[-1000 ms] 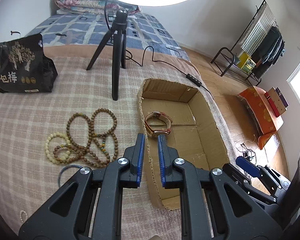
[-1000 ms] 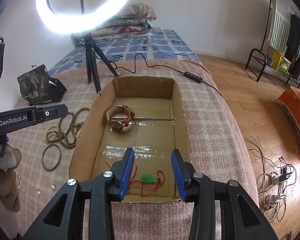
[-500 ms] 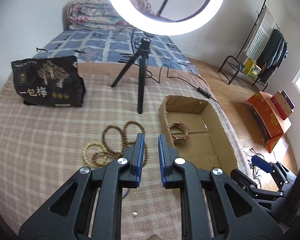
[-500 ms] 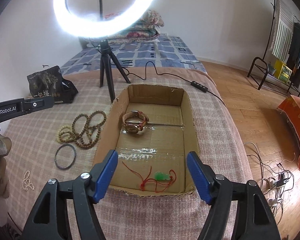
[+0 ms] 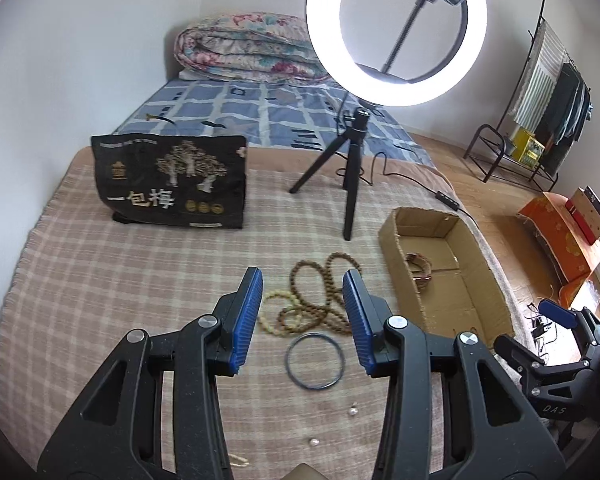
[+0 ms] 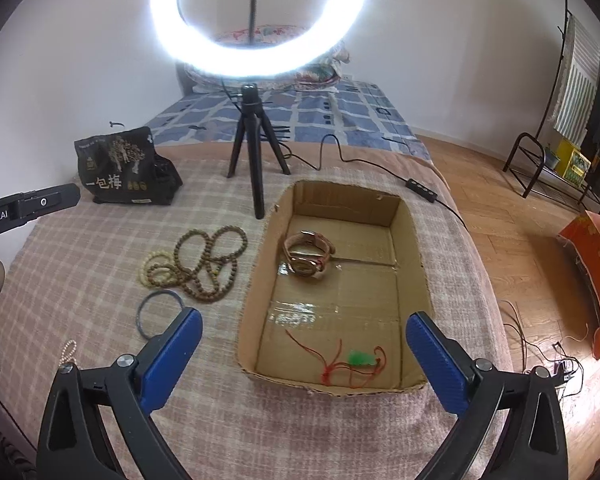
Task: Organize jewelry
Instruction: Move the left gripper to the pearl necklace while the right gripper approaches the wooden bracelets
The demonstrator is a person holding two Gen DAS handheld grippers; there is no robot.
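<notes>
Ring light (image 5: 396,32) on tripod (image 5: 350,168); left of tripod, black snack bag (image 5: 170,184); behind it, folded quilt (image 5: 248,46).

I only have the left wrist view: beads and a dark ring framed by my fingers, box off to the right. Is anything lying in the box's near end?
Observer: Yes, a green pendant on a red cord lies on the floor at the near end of the cardboard box.
Operator: Is the right gripper holding anything?
Observer: No. The right gripper is wide open and empty, above the box's near wall.
Operator: Is the watch touching the pendant?
Observer: No. The watch stands on edge in the far half, nearer the left wall, well apart.
</notes>
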